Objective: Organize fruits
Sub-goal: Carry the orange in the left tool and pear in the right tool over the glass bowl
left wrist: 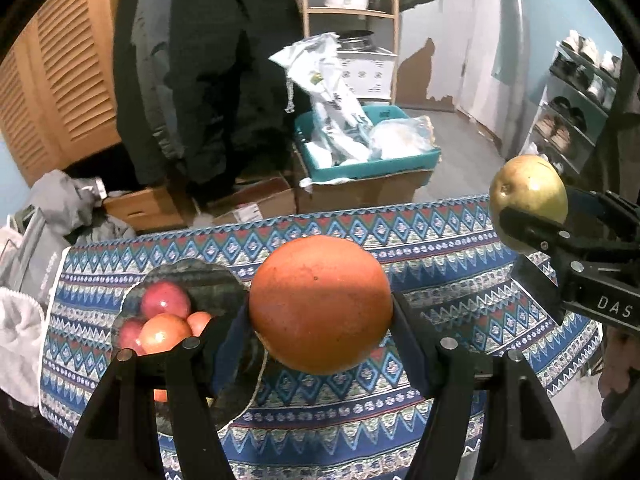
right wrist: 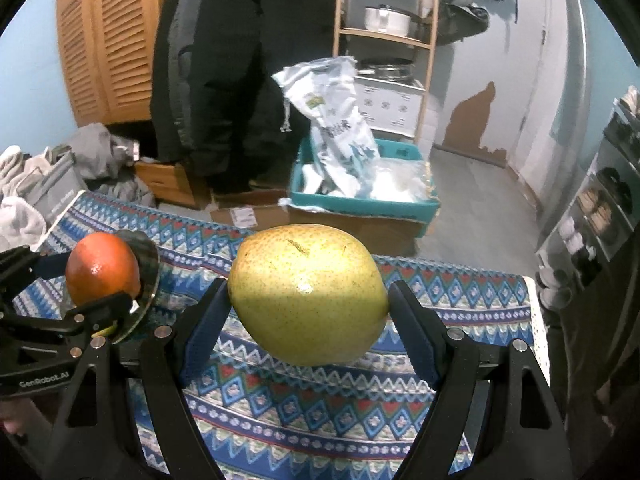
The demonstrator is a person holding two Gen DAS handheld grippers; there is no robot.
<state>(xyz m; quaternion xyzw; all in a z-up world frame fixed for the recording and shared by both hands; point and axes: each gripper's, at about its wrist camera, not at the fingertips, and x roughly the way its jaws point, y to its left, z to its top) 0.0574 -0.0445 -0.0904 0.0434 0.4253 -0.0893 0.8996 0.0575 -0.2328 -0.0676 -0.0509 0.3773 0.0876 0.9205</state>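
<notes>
My left gripper (left wrist: 320,320) is shut on an orange (left wrist: 320,304) and holds it above the patterned tablecloth (left wrist: 440,260). A dark plate (left wrist: 208,280) to its left holds red apples (left wrist: 165,300) and oranges (left wrist: 164,334). My right gripper (right wrist: 308,312) is shut on a yellow-green pear (right wrist: 308,294) above the cloth (right wrist: 320,400). The pear (left wrist: 528,196) and right gripper also show at the right of the left wrist view. The orange (right wrist: 103,268) and plate rim (right wrist: 150,280) show at the left of the right wrist view.
Behind the table stand cardboard boxes (left wrist: 372,188), a teal bin (left wrist: 372,160) with plastic bags, a hanging dark coat (left wrist: 200,72), a wooden shelf (left wrist: 352,12) with pots, and a shoe rack (left wrist: 576,96) at the right. Grey clothes (left wrist: 68,208) lie at the left.
</notes>
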